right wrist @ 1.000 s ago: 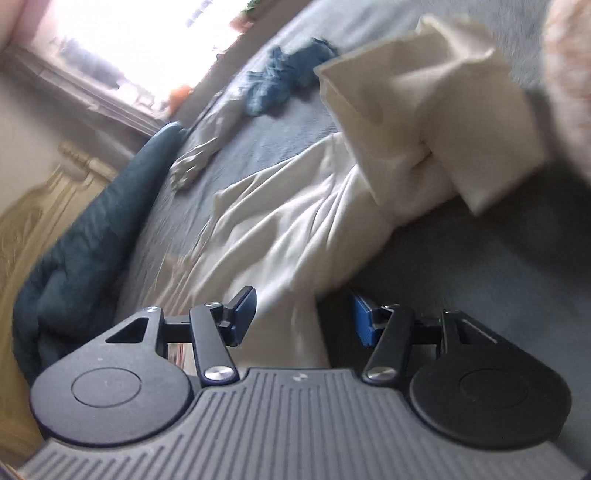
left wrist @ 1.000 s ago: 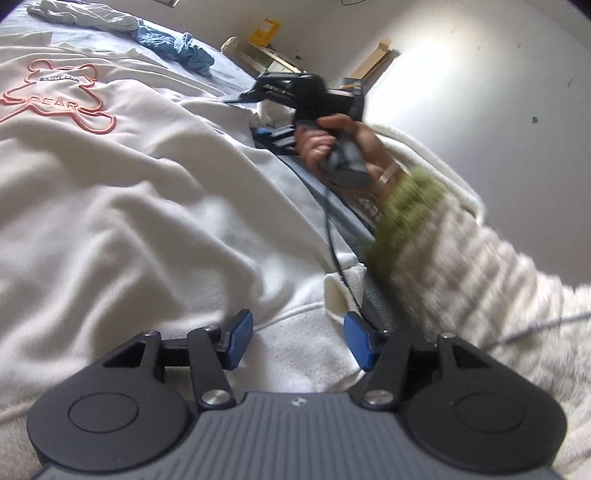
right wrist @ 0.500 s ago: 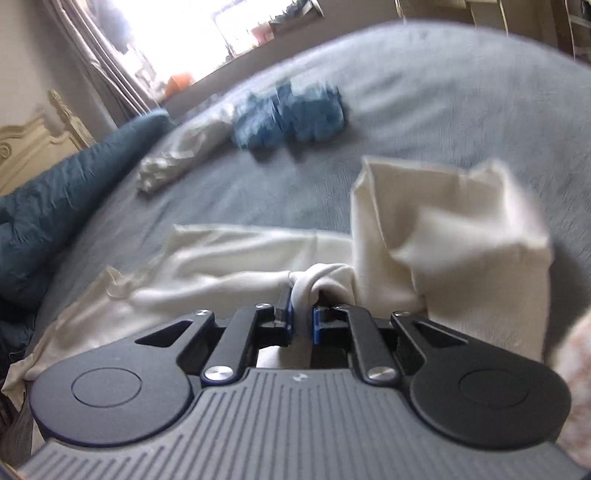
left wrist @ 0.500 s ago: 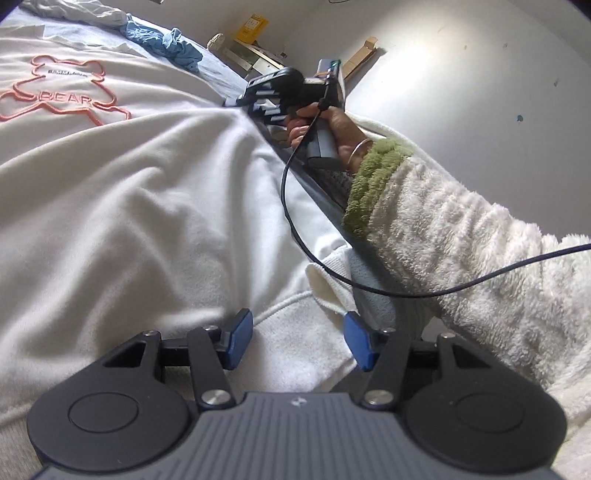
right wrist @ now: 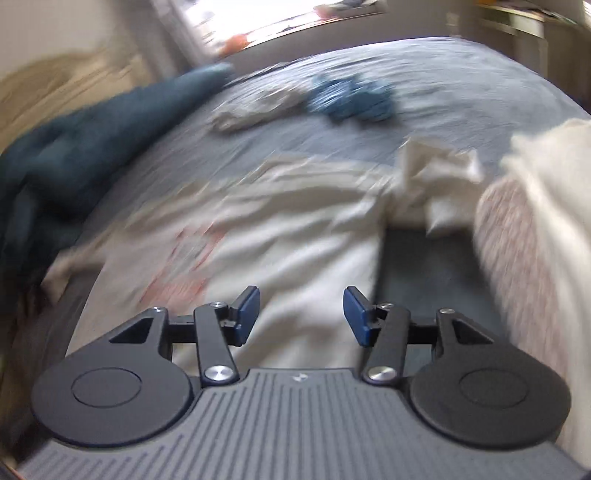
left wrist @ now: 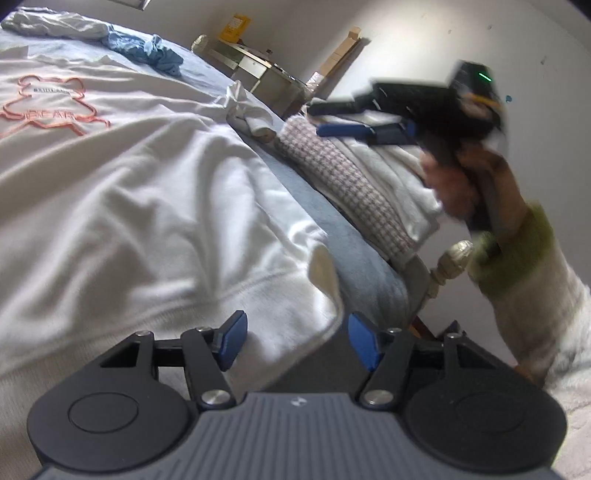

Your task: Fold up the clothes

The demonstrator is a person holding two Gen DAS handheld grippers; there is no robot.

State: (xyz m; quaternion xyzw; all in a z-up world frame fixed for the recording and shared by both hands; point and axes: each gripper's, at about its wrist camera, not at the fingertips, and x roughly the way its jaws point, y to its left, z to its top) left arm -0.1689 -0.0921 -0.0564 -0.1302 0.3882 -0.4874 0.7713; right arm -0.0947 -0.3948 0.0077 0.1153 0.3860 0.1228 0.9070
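A white sweatshirt (left wrist: 129,177) with an orange bear outline lies spread on the bed. In the right wrist view the sweatshirt (right wrist: 280,251) is blurred by motion. Its far sleeve (left wrist: 247,110) is bunched at the bed's edge. My left gripper (left wrist: 297,341) hovers low at the hem corner. Its jaws are opening, with the hem lying between them and the pads off the cloth. My right gripper (right wrist: 301,315) is lifted above the shirt, jaws opening with nothing between them. The left wrist view shows the right gripper (left wrist: 351,129) in a hand over the folded stack.
A stack of folded clothes (left wrist: 351,177) with a checked piece on top sits at the bed's right edge. A blue garment (left wrist: 147,55) and a pale one (left wrist: 51,26) lie at the far side. A dark teal blanket (right wrist: 74,155) lies left. A bedpost (left wrist: 447,266) stands near the corner.
The right gripper, shut on the sleeve cuff half a second ago, has let it go, opened, and risen away. The left jaws have widened a little.
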